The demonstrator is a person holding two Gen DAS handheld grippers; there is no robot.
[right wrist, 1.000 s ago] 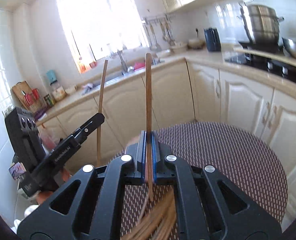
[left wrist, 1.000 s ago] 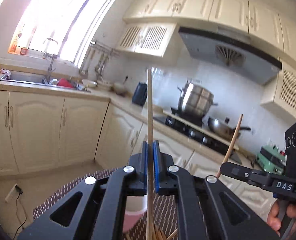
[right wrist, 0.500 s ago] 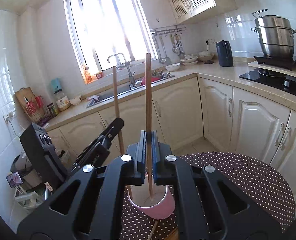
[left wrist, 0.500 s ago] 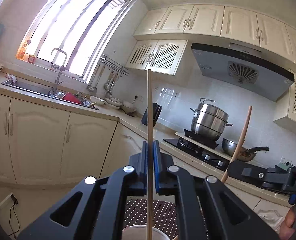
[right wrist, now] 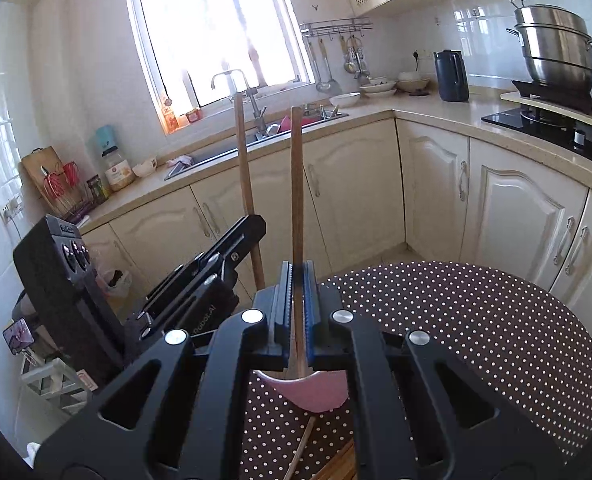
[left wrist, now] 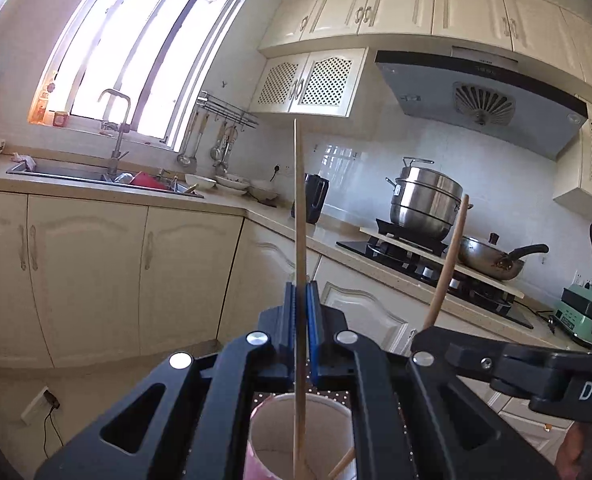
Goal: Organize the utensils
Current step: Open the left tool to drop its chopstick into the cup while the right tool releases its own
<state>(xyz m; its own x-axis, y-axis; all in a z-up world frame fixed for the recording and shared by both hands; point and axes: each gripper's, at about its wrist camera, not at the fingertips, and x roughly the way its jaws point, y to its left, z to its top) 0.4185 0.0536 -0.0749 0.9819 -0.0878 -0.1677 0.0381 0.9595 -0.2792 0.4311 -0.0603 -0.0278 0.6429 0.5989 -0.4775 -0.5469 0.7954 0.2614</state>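
In the left wrist view my left gripper (left wrist: 300, 292) is shut on a pale wooden chopstick (left wrist: 299, 208) that stands upright. Its lower end reaches down into a pink cup (left wrist: 263, 452) with a white inside, right under the jaws. To the right, my right gripper (left wrist: 428, 340) grips a second chopstick (left wrist: 450, 260), leaning slightly. In the right wrist view my right gripper (right wrist: 297, 272) is shut on that chopstick (right wrist: 296, 184), with the pink cup (right wrist: 320, 392) just beneath. My left gripper (right wrist: 255, 226) comes in from the left with its chopstick (right wrist: 243, 152).
The cup stands on a round table with a brown dotted cloth (right wrist: 476, 340). Several loose chopsticks (right wrist: 336, 466) lie on the cloth near me. Cream cabinets, a sink (right wrist: 279, 128), a stove with a steel pot (left wrist: 424, 204) and a pan line the walls behind.
Both grippers have sunk toward the table with their chopsticks. The pink cup now sits close under the jaws, and the sticks' lower ends have come down into it.
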